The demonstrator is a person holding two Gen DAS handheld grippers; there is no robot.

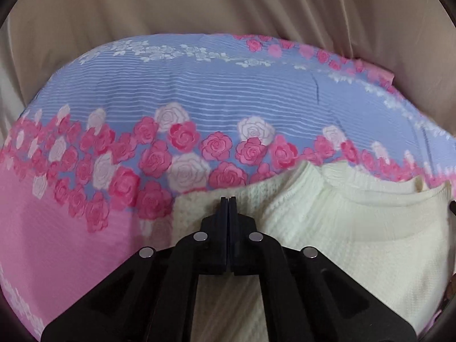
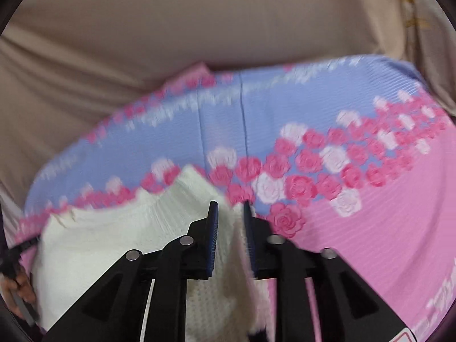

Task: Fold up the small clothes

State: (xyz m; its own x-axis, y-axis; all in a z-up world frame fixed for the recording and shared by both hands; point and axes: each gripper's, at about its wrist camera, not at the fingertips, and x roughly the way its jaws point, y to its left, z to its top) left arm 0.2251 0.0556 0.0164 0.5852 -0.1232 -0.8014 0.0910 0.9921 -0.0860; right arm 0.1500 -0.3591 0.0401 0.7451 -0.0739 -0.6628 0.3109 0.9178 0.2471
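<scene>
On the flowered bedspread (image 1: 182,91) lies a cream knit sweater (image 1: 356,228), soft and floppy; best pinched at edges. Left hand-held gripper (image 1: 228,199) is clamped on its edge; right hand-held gripper (image 2: 230,208) straddles a fold, parted.

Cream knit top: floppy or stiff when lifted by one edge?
Likely floppy: the cream knit top already bunches and folds between the right gripper fingers. Probably light and grippy, given its open waffle texture. It may drag on the rose-print bedcover.

Both wrist views close, low, facing forward along the fingers; shared: cream knit garment (image 1: 327,228) (image 2: 128,228) near, rose-print sheet (image 1: 199,99) (image 2: 356,213), beige curtain (image 1: 199,14) (image 2: 199,14) far.
</scene>
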